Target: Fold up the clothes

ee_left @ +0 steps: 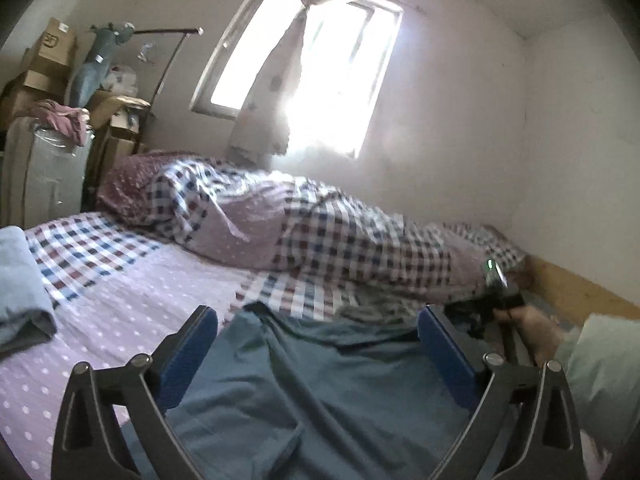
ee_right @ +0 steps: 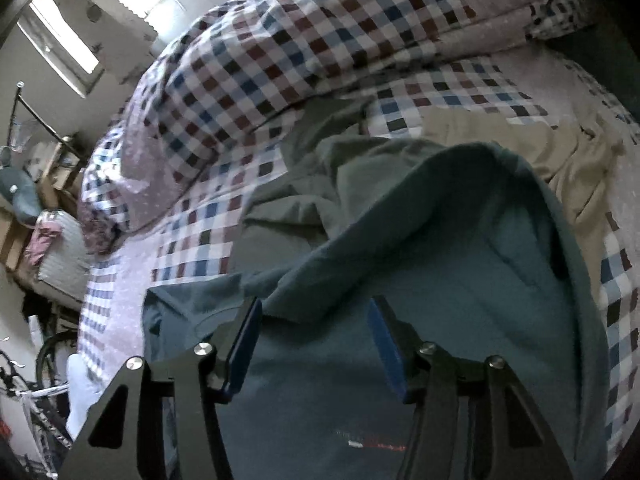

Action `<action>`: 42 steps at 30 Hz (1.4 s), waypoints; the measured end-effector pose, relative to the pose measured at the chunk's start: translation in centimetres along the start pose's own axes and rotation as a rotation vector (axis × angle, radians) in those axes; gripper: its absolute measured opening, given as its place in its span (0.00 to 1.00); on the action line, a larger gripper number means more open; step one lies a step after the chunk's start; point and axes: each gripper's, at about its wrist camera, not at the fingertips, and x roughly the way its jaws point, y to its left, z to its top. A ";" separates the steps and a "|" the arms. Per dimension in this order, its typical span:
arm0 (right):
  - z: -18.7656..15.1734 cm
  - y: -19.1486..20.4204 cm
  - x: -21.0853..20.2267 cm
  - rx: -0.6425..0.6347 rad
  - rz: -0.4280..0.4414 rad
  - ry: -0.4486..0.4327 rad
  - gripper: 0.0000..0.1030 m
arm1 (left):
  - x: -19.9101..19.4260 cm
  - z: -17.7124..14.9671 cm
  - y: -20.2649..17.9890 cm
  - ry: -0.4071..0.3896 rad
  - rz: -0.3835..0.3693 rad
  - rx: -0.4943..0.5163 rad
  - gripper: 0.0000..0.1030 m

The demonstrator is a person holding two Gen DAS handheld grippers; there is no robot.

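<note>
So over on the far left of the left wrist view there's a folded light blue piece [ee_left: 22,288] sitting at the edge of the bed [ee_left: 132,288], which has a lilac polka-dot sheet with checked patches. Behind it, a stack of cardboard boxes [ee_left: 48,60] with a grey-blue plush toy [ee_left: 100,60] leaning on top and some pink clothes [ee_left: 60,116] dumped on a pale case. Moving right, the window [ee_left: 304,68] is totally blown out with light, and under it a checked duvet [ee_left: 304,224] lies bunched along the wall.

Front and centre, the left gripper [ee_left: 319,332] has its blue-padded fingers [ee_left: 188,348] spread wide, not clamping anything, and the teal garment [ee_left: 320,392] lies on the bed right below and between them. At the right edge you can see the person's right hand [ee_left: 528,328] holding the other tool.

Right wrist view: a bicycle [ee_right: 32,380] at the far left beside the bed, then the same duvet [ee_right: 280,52] across the top. The right gripper [ee_right: 314,340] is also released, jaws apart with nothing pinched. The teal garment [ee_right: 460,280] is directly under it, one edge curled up and folded over so the lighter inside shows. A grey-green garment [ee_right: 320,184] lies crumpled just beyond it, touching it, and a beige one [ee_right: 560,160] sits off to the right on the sheet
</note>
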 end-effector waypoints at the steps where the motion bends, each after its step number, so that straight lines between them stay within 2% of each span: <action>1: 0.1 0.2 0.3 -0.002 -0.015 -0.004 0.56 | 0.5 -0.4 0.1 0.014 0.001 -0.001 0.99; 4: 0.8 0.7 1.3 -0.002 -0.065 -0.010 0.56 | 1.6 -1.3 0.2 0.043 -0.002 -0.015 0.99; 5: 1.1 0.9 1.7 -0.002 -0.083 -0.007 0.53 | 1.9 -1.6 0.1 0.052 -0.003 -0.017 0.99; 7: 1.7 1.2 2.5 0.000 -0.118 -0.001 0.34 | 2.3 -1.9 -0.1 0.061 -0.010 -0.009 0.99; 8: 2.0 1.4 2.9 0.001 -0.135 0.003 0.15 | 2.4 -1.9 -0.3 0.061 -0.011 0.000 0.99; 9: 2.3 1.6 3.3 0.001 -0.153 0.006 0.07 | 2.5 -2.0 -0.5 0.059 -0.011 0.009 0.99; 11: 3.0 1.9 3.9 0.003 -0.177 0.003 0.06 | 2.6 -2.0 -0.6 0.063 -0.021 0.018 0.99; 14: 5.5 2.5 2.5 0.019 -0.140 -0.079 0.07 | 3.0 -2.0 -0.4 0.066 -0.035 0.003 0.99; 16: 7.0 2.8 1.4 0.029 -0.116 -0.131 0.14 | 3.3 -2.0 -0.3 0.067 -0.036 -0.005 0.99; 18: 7.7 3.2 0.8 0.013 -0.113 -0.131 0.40 | 3.7 -1.9 -0.1 0.071 -0.035 -0.018 0.99; 21: 6.4 5.8 0.0 -0.196 -0.179 -0.131 0.59 | 4.4 -1.8 0.3 0.089 -0.033 -0.053 0.99; 22: 5.9 6.8 -0.2 -0.278 -0.205 -0.132 0.59 | 4.6 -1.9 0.4 0.095 -0.037 -0.062 0.99; 24: 4.0 9.2 -0.2 -0.470 -0.232 -0.134 0.59 | 4.9 -2.0 0.6 0.108 -0.044 -0.078 0.99; 27: 0.0 13.2 1.9 -0.742 -0.174 -0.079 0.59 | 5.3 -2.3 0.5 0.123 -0.049 -0.092 0.99; 32: -5.9 17.3 8.0 -1.040 -0.214 0.022 0.57 | 5.7 -2.6 0.5 0.139 -0.056 -0.108 0.99; 34: -7.1 17.6 10.3 -1.097 -0.238 0.058 0.51 | 5.9 -2.6 0.4 0.142 -0.057 -0.105 0.99; 35: -7.5 17.7 11.3 -1.119 -0.250 0.073 0.43 | 5.9 -2.6 0.3 0.143 -0.056 -0.103 0.99; 36: -7.6 17.7 12.2 -1.135 -0.271 0.081 0.24 | 6.0 -2.6 0.4 0.144 -0.056 -0.101 0.99; 37: -7.4 17.6 13.2 -1.143 -0.303 0.081 0.15 | 6.0 -2.6 0.4 0.145 -0.056 -0.101 0.99; 38: -6.9 17.5 14.0 -1.151 -0.343 0.066 0.07 | 6.0 -2.6 0.5 0.145 -0.055 -0.099 0.99; 40: -5.4 17.7 14.7 -1.160 -0.452 -0.019 0.07 | 6.0 -2.5 0.6 0.142 -0.051 -0.098 0.99; 42: -3.5 18.4 13.5 -1.117 -0.585 -0.212 0.09 | 6.1 -2.4 0.8 0.143 -0.047 -0.104 0.99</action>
